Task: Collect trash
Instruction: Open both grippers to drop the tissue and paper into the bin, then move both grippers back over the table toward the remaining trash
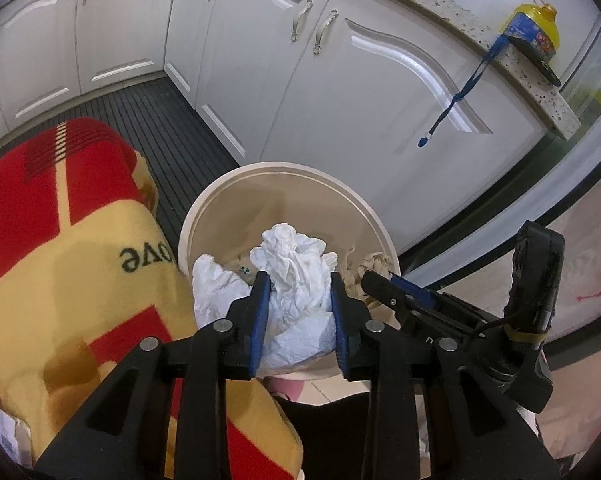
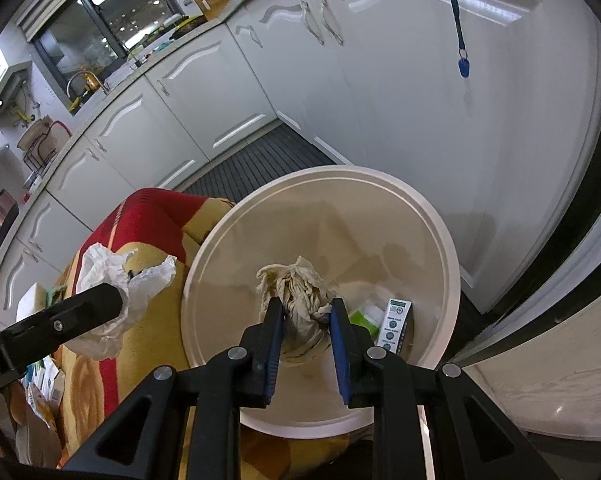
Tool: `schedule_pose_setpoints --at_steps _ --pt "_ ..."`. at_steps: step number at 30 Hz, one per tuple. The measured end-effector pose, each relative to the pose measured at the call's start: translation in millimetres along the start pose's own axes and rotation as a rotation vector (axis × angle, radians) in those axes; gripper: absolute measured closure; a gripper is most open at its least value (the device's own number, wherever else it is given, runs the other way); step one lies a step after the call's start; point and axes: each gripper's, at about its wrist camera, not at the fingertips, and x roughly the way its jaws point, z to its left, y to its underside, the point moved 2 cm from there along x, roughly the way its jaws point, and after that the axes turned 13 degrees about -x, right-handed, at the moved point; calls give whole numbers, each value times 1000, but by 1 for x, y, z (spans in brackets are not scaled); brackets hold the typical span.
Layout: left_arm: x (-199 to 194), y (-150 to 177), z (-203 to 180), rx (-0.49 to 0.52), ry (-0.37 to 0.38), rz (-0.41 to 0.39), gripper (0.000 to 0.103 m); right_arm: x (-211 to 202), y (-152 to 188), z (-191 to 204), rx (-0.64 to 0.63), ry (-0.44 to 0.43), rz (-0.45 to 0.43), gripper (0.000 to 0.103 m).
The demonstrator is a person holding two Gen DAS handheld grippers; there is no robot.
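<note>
The crumpled beige paper wad [image 2: 300, 300], pinched in the right tool [image 2: 306, 316], hangs directly over the round cream plastic bin [image 2: 324, 176], while the left tool [image 1: 298, 296], clamping a crumpled white tissue [image 1: 296, 264], sits over the bin's near-left rim.

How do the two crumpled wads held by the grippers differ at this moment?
Colour: the left gripper holds a white tissue wad; the right gripper holds a beige paper wad.
Size: the white wad looks bulkier, spilling past the fingers; the beige one is more compact.
Position: the beige wad hangs over the bin opening; in the right wrist view the white wad sits left of the rim.
Shared: both are crumpled and clamped.
</note>
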Motion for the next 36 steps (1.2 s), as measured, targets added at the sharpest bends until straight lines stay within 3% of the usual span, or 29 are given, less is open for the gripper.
schedule_pose_setpoints --at_steps 1,4,10,21,30,36 --pt "1 -1 0 -3 -1 -2 66 2 0 -1 3 -2 2 81" --pt "2 -1 2 -12 -3 -7 47 3 0 -3 15 4 4 61" --pt "-1 -3 1 -17 3 -15 39 1 1 -6 39 -1 -1 57" --pt "-31 4 -4 -2 -2 -53 38 -9 2 -1 54 -3 -11 56" --pt "-76 20 4 32 -61 -112 38 -17 2 28 0 -27 -16 51" --pt "-106 34 26 48 -141 -169 38 -24 0 59 -58 -47 -27 50"
